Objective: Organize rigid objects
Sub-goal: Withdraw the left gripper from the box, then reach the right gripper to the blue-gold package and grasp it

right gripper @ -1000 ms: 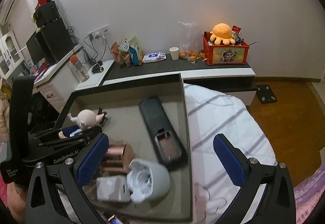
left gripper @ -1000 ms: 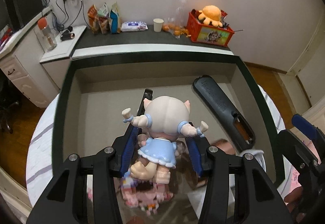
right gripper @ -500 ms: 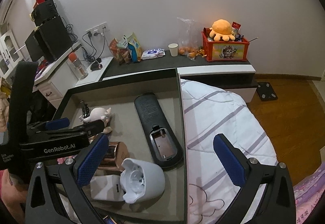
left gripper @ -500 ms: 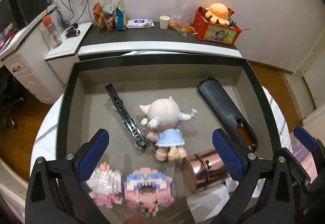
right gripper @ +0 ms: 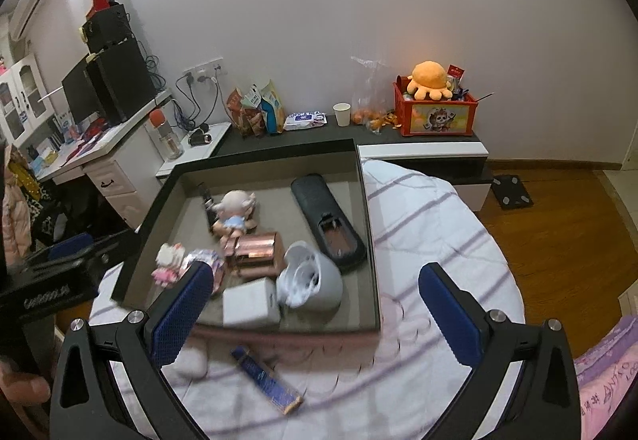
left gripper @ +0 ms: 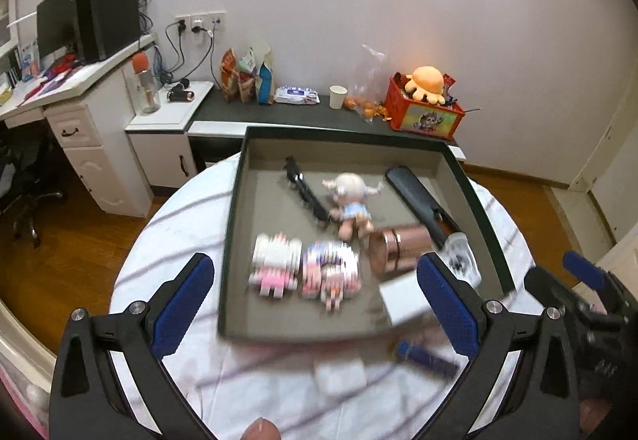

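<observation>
Doll (left gripper: 351,198) lies in the tray (left gripper: 233,240), head toward the far wall, long axis front-to-back; left gripper (left gripper: 315,296) and right gripper (right gripper: 315,300) both spread, empty, above the tray's near edge.

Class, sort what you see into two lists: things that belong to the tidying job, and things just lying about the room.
Part of the job:
tray
doll
remote
copper tin
white box
block figures
blue tube, outside the tray

Just lying about:
orange plush
red crate
paper cup
snack bags
bottle
</observation>
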